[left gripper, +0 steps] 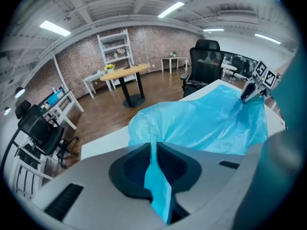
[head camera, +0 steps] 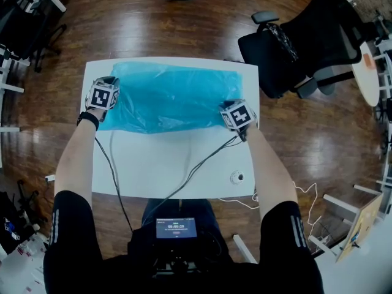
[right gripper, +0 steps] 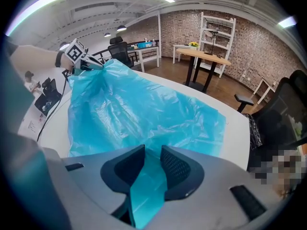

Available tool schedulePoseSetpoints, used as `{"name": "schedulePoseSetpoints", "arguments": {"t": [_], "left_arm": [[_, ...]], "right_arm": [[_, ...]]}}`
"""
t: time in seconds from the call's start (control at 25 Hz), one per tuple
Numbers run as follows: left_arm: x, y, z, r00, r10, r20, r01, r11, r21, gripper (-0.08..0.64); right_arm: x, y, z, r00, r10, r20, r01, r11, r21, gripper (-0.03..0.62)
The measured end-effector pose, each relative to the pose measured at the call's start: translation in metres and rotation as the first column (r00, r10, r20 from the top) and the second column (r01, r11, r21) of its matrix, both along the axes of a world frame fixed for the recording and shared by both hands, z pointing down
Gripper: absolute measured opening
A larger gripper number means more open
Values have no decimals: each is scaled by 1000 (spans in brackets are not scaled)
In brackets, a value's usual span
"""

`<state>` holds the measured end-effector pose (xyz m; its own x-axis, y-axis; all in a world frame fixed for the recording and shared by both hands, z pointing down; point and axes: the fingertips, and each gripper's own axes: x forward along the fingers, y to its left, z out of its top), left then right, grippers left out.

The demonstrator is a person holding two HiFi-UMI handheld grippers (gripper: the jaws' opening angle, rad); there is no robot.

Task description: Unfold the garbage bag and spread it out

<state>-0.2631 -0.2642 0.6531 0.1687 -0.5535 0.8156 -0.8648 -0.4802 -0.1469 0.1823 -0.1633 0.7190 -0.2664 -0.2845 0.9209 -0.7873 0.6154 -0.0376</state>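
1. Grey jaw shells fill the foreground of both gripper views. Each pair has blue film between its dark ribbed pads.
2. Left gripper [left gripper: 154, 164]: the jaws are drawn narrow and pinch a thin, upright fold of the blue garbage bag [head camera: 174, 97] at its left edge.
3. Right gripper [right gripper: 149, 169]: the jaws stand wider and clamp a thicker bunch of film at the bag's near right corner.
4. Garbage bag: it lies ahead of and between the two grippers, spread wrinkled over the far half of the white table [head camera: 165, 164]. The film lifts off the tabletop where it runs into each grip.
5. Black cables [head camera: 196, 167] trail from behind both grippers over the bare near half of the table toward the person.
6. Small round white object [head camera: 237, 177]: it sits on the table behind the right gripper, near the front edge. Its kind cannot be told.
7. Black office chair [head camera: 306, 48]: it stands off the table on the wooden floor, beyond the right gripper's outer side.
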Motion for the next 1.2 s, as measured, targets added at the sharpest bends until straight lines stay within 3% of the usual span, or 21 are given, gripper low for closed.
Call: {"name": "schedulePoseSetpoints", "arguments": {"t": [0.2,0.36,0.6,0.92,1.12,1.2], "left_arm": [[22,2,-13,994,92,-53,-88,993,73,49],[36,9,-34,988,148,-48,-140,981,132,47],[60,27,-72,969,243,-51,-224,944,242,43],[103,79,-99,909,416,36,-400,844,357,37],[123,115,-116,847,502,178,-524,728,442,34],[132,128,-126,830,514,214,-550,695,464,34]], "right_arm": [[-8,-2,-8,1000,-1,17,1,1000,14,144],[-9,-4,-10,1000,-6,12,6,1000,30,141],[-14,-6,-14,1000,3,23,-4,999,37,144],[-10,-4,-9,1000,6,23,-7,1000,28,144],[-6,-3,-4,1000,16,16,-16,1000,22,147],[-9,-5,-7,999,18,29,-19,999,30,147]]}}
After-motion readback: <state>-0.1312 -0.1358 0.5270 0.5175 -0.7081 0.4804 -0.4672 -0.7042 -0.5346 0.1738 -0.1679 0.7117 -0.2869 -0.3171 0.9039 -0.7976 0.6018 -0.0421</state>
